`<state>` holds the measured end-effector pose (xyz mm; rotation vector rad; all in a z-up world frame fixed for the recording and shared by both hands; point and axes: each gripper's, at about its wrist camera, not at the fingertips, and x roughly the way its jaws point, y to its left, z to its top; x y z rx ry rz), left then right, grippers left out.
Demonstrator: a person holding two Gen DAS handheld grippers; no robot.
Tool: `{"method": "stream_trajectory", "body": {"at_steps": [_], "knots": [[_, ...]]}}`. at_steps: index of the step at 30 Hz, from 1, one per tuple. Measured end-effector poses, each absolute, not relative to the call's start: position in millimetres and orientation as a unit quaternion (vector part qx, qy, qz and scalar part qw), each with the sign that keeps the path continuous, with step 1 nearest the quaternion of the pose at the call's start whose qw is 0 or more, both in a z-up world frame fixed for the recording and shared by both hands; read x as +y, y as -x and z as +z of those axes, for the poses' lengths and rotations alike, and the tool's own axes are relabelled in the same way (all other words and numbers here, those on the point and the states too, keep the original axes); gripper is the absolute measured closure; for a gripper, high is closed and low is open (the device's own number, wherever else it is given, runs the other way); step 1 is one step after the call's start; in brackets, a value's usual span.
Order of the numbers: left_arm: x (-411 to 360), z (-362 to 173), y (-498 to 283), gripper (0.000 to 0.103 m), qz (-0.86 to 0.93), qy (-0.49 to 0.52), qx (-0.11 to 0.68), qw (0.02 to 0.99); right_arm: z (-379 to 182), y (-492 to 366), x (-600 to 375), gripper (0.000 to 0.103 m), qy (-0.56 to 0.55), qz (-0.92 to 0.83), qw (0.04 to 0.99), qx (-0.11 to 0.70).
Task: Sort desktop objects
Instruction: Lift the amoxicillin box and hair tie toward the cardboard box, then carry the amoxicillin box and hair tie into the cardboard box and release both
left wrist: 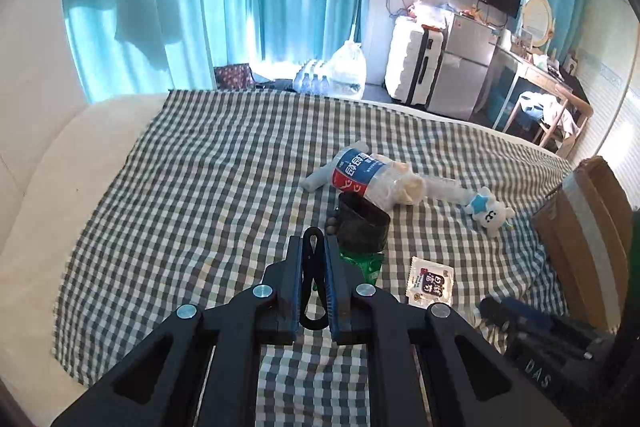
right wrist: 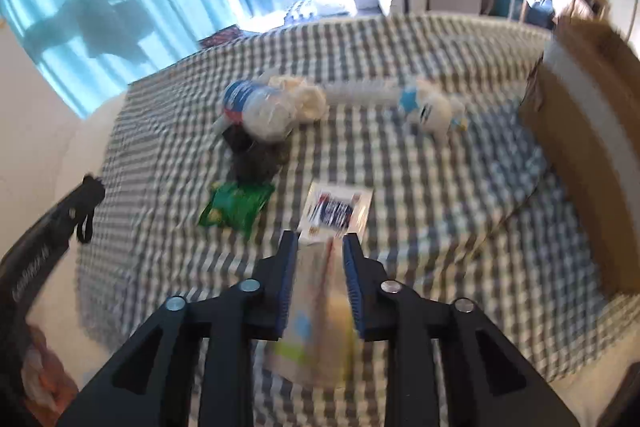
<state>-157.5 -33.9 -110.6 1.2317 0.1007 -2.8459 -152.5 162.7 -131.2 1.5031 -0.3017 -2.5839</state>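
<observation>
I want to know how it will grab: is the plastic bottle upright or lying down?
Lying down: the bottle rests on its side, partly on the black cup.

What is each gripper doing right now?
Left gripper: shut on a black clip.
Right gripper: shut on a pale carton, blurred.

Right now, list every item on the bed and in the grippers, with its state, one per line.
left gripper: shut on a black clip
right gripper: shut on a pale carton
plastic bottle: lying on its side, crumpled
green packet: flat on the bed
white packet: flat on the bed
plush toy: lying down
cardboard box: standing at the bed's edge
</observation>
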Motion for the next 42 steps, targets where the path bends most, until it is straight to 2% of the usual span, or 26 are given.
{"method": "stream_trajectory", "body": {"at_steps": [1, 2, 6, 12, 13, 14, 16, 20, 23, 28, 35, 42], "knots": [[-34, -111, 155, 0.092, -0.916, -0.398, 0.033, 0.023, -136, 146, 167, 0.043, -0.503, -0.854, 0.069, -0.11], [-35, -114, 152, 0.092, -0.915, -0.402, 0.038, 0.023, -141, 141, 172, 0.035, -0.507, -0.852, 0.059, -0.118], [-38, -133, 151, 0.092, -0.902, -0.429, 0.045, 0.025, -167, 135, 179, 0.035, -0.528, -0.835, 0.068, -0.14], [-40, -159, 157, 0.092, -0.887, -0.458, 0.043, 0.031, -210, 138, 161, 0.035, -0.574, -0.813, 0.07, -0.076], [-41, -162, 158, 0.092, -0.886, -0.46, 0.043, 0.031, -212, 137, 156, 0.032, -0.572, -0.814, 0.074, -0.069], [-41, -165, 160, 0.092, -0.885, -0.463, 0.043, 0.033, -215, 137, 149, 0.024, -0.571, -0.815, 0.077, -0.056], [-42, -171, 164, 0.092, -0.882, -0.468, 0.043, 0.033, -221, 138, 138, 0.021, -0.577, -0.813, 0.07, -0.021], [-44, -177, 167, 0.092, -0.879, -0.474, 0.04, 0.028, -241, 137, 120, 0.023, -0.59, -0.804, 0.053, 0.056], [-42, -177, 166, 0.092, -0.878, -0.476, 0.034, 0.025, -242, 135, 123, 0.027, -0.588, -0.806, 0.05, 0.051], [-37, -165, 163, 0.092, -0.882, -0.469, 0.026, 0.019, -214, 135, 135, 0.027, -0.573, -0.817, 0.057, 0.028], [-13, -121, 151, 0.092, -0.899, -0.438, 0.011, -0.006, -124, 124, 162, 0.027, -0.504, -0.859, 0.083, -0.03], [41, -58, 142, 0.092, -0.909, -0.406, 0.016, -0.096, -49, 107, 232, 0.027, -0.443, -0.89, 0.06, -0.084]]}}
